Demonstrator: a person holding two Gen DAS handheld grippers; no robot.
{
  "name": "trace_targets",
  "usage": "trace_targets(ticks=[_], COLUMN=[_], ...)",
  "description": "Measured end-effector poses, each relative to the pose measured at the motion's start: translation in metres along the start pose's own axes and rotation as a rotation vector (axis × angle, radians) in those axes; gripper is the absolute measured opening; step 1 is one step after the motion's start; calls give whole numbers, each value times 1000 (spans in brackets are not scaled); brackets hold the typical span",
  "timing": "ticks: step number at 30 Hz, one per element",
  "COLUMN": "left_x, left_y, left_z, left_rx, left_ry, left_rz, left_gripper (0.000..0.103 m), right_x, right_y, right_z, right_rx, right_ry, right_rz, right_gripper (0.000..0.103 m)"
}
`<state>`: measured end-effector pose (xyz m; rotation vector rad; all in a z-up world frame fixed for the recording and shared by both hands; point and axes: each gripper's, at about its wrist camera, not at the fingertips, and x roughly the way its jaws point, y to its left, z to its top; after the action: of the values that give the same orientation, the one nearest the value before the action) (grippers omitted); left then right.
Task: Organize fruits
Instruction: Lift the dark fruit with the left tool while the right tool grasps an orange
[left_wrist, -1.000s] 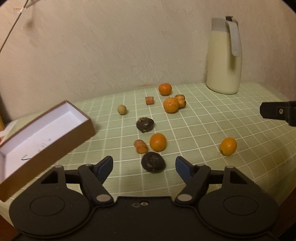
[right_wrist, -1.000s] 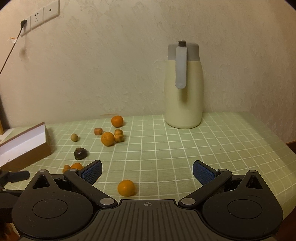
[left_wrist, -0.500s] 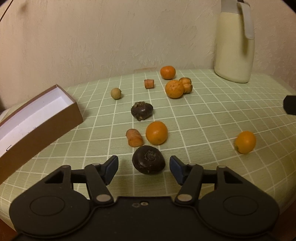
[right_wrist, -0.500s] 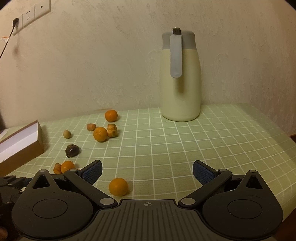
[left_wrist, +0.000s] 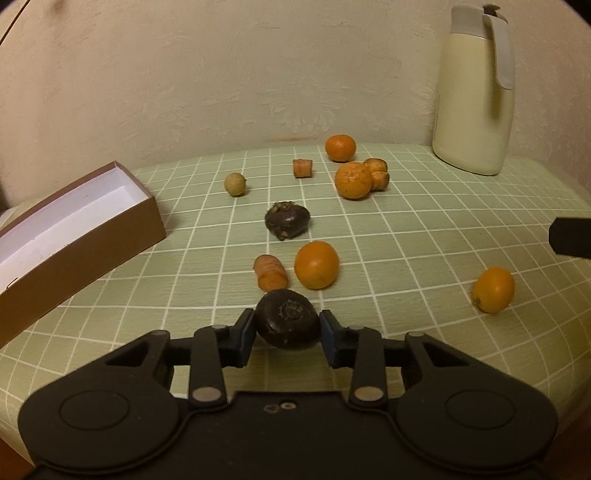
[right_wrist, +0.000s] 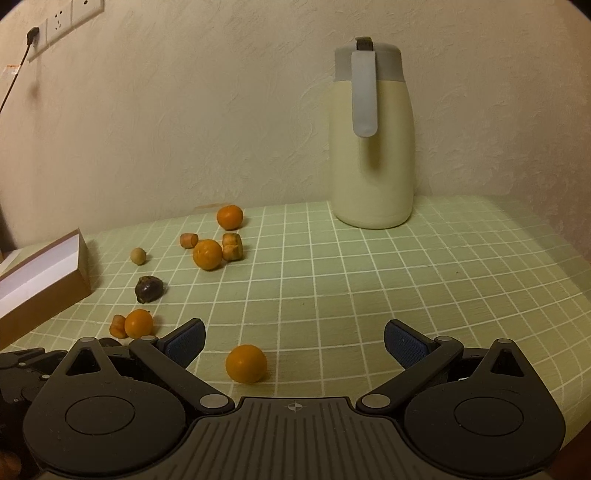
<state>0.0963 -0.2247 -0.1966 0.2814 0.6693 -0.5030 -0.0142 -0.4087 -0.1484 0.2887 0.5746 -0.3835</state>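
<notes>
Two claws are at work over the desk (left_wrist: 424, 229), and the step in hand is the first pick: my left claw (left_wrist: 287, 330) is closing on the near water chestnut (left_wrist: 287, 323), the dark round fruit closest to the desk's front edge. Both blue pads sit against its flanks, one each side, so the fruit is gripped or within a hair of it; the jaws are narrowed well down but not fully closed. It rests on the green checked cloth, not lifted.

My right claw (right_wrist: 293, 341) hangs wide open above the desk and holds nothing. A kumquat (right_wrist: 245, 363) lies between and just ahead of its fingers, untouched.

The open cardboard box (left_wrist: 74, 236) stands at the left of the desk with a bare white floor, so by my judgement no fruit has been put away yet. Lying loose on the cloth are a second water chestnut (left_wrist: 286, 220), a carrot piece (left_wrist: 270, 272) beside another kumquat (left_wrist: 316, 264), a small pale round fruit (left_wrist: 235, 184), and mandarins near the wall (left_wrist: 352, 180). The cream thermos jug (left_wrist: 474, 88) stands at the far right, well apart.

Next move, as I judge it: finish the squeeze, lift straight up clear of the carrot piece just beyond, then carry left over the box wall and release. Risk: the round, hard fruit may roll out of the pads.
</notes>
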Motion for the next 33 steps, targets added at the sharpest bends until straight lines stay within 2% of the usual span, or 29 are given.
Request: trace_targets(ticks=[6,11,12,13,14,24,33], left_x=[-12,-18,-19,-20,-21,-30,-31], left_y=[8,22,25,27,29,46,53], left_z=[6,8,8,8,8,4,4], left_rx=[-5,-43,-49,-52,-55,-81,-94], left_ry=[-48,-58,-58,-59,-60,-64,-63], left_rz=[35,57,60,62,66,85,93], left_gripper=[27,27,27,27,27,27,27], right_x=[7,20,23,27,32,51,62], right_y=[6,16,18,20,22,32,33], right_z=[-3,-8,-9,-9,-9,-10,-14], right_rx=[-12,-24,-27,-29,-28,6,13], right_ry=[21,52,59,70,90,120,144], right_rz=[9,19,21,27,31,62,38], right_gripper=[103,102,94,62,36,35,36])
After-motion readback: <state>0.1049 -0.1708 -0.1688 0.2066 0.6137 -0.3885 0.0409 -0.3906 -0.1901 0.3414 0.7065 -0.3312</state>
